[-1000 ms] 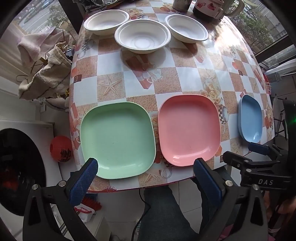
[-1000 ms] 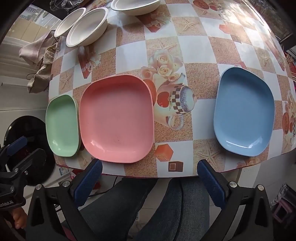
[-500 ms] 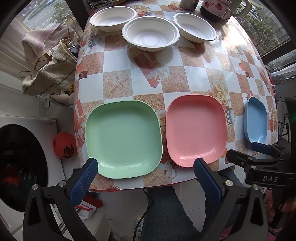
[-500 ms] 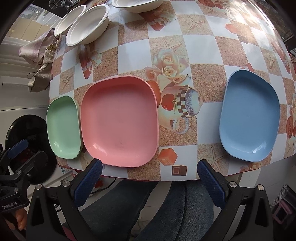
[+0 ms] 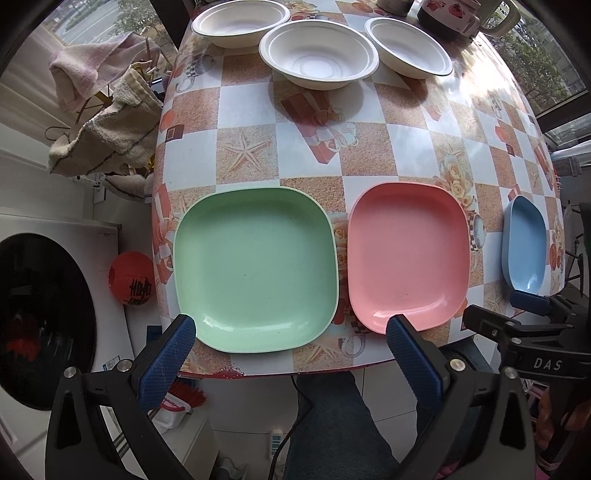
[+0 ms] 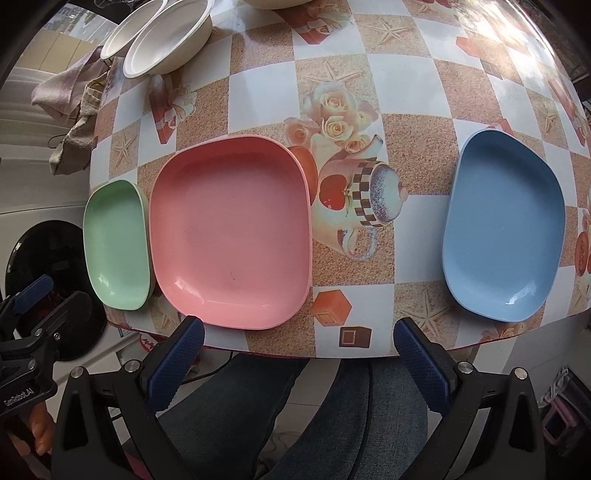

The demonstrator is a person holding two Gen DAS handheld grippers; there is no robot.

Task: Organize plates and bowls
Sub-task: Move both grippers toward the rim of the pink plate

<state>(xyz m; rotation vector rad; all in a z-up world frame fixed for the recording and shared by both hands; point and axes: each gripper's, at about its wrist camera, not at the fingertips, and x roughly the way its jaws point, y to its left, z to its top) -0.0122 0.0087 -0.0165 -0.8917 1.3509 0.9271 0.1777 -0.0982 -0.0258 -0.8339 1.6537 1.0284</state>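
Note:
A green plate [image 5: 255, 269], a pink plate [image 5: 408, 254] and a blue plate [image 5: 524, 243] lie in a row along the table's near edge. Three white bowls [image 5: 317, 53] stand in a row at the far side. My left gripper [image 5: 291, 339] is open and empty, just off the table edge, its fingers level with the near rims of the green and pink plates. My right gripper [image 6: 299, 341] is open and empty at the edge between the pink plate [image 6: 231, 230] and the blue plate [image 6: 504, 225]. The green plate [image 6: 116, 243] shows at the left there.
The table [image 5: 369, 155] has a checkered patterned cloth. A mug and a pot [image 5: 454, 14] stand at the far right. Towels [image 5: 107, 125] hang on a rack to the left, above a washing machine [image 5: 40, 317]. The person's legs [image 5: 332, 424] are under the near edge.
Both grippers have moved a little forward toward the table, so the plates look larger and nearer. Both stay open and empty. Nothing on the table has moved.

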